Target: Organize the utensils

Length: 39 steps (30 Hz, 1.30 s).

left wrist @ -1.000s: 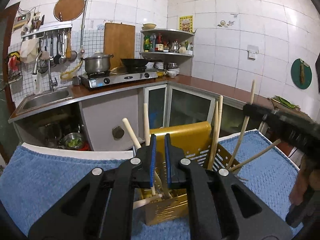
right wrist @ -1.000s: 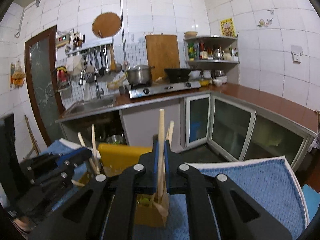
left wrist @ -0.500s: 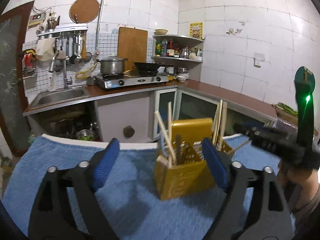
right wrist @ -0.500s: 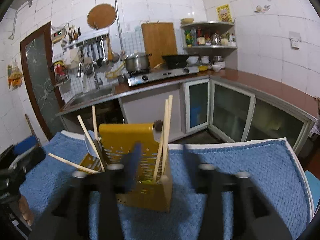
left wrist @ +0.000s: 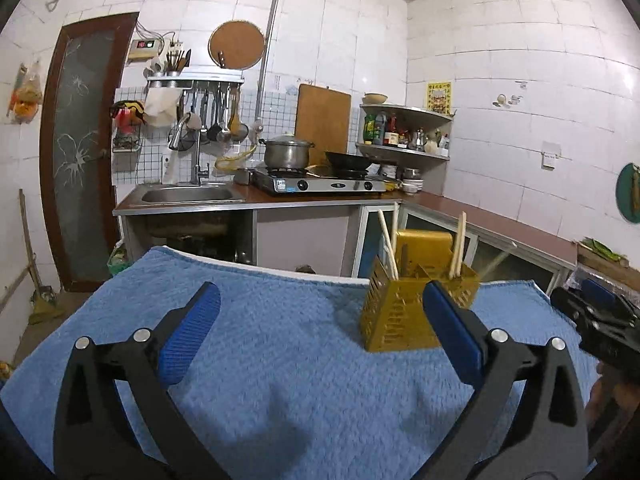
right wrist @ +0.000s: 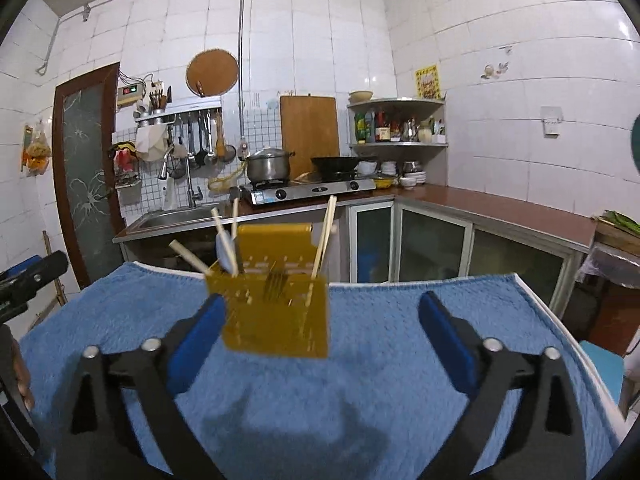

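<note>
A yellow slotted utensil holder (left wrist: 416, 304) stands on the blue towel (left wrist: 280, 352); it also shows in the right wrist view (right wrist: 276, 312). Wooden chopsticks (right wrist: 325, 232), a white spoon (right wrist: 225, 254) and a fork (right wrist: 274, 280) stand in it. My left gripper (left wrist: 318, 332) is open and empty, drawn back from the holder, which sits ahead to its right. My right gripper (right wrist: 322, 342) is open and empty, with the holder just ahead between its left finger and centre. The right gripper also shows at the right edge of the left wrist view (left wrist: 596, 320).
The blue towel (right wrist: 360, 380) covers the table, whose far edge drops to the kitchen floor. Behind are a sink (left wrist: 184, 196), a stove with a pot (left wrist: 288, 152) and wok, and a counter (left wrist: 500, 228) with cabinets. A blue stool (right wrist: 604, 364) is at the right.
Both grippers opened, letting go of the chopsticks they held in the holder, and pulled back and up from it. The chopsticks now stand in the holder.
</note>
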Tool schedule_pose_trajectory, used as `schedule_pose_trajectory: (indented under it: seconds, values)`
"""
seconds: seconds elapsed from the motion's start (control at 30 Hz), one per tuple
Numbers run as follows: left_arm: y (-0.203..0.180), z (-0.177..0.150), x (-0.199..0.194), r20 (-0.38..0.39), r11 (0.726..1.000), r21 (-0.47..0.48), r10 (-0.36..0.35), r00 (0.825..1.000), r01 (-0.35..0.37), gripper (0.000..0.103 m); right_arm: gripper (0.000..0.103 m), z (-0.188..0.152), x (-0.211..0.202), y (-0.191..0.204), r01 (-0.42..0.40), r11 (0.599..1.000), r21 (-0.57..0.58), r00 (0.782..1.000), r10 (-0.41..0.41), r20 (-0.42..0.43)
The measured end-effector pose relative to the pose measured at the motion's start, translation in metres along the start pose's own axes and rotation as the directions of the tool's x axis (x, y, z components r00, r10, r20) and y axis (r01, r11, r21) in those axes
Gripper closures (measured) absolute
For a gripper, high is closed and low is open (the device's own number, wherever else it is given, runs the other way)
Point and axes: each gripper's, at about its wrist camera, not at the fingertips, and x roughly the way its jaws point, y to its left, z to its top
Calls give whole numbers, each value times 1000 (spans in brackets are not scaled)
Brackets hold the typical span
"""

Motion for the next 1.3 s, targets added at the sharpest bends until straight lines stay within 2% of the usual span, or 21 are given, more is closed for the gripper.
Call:
schedule_pose_trajectory:
  seconds: [0.13, 0.23, 0.43, 0.73, 0.93, 1.3]
  values:
    - [-4, -29, -25, 8, 1000, 1, 17, 1000, -17, 5, 5, -28, -29, 11, 2, 1000, 13, 1000, -2, -10]
    - [-3, -48, -34, -3, 1000, -4, 17, 1000, -17, 5, 4, -48, -44, 21, 40, 999, -4, 998, -40, -45]
    - [-2, -76, -41, 26, 999, 34, 38, 999, -39, 5, 4, -72, -61, 36, 87, 993, -82, 996, -86, 24]
    - [-3, -90, -37, 41, 998, 47, 31, 999, -32, 5, 4, -81, -60, 35, 127, 990, -66, 992, -125, 22]
    - [-5, -92, -31, 7, 998, 58, 11, 1000, -11, 5, 4, -83, -62, 31, 157, 987, -46, 987, -156, 30]
    - [-10, -94, -27, -20, 996, 77, -32, 999, 33, 5, 4, -82, -60, 29, 162, 986, -41, 987, -161, 20]
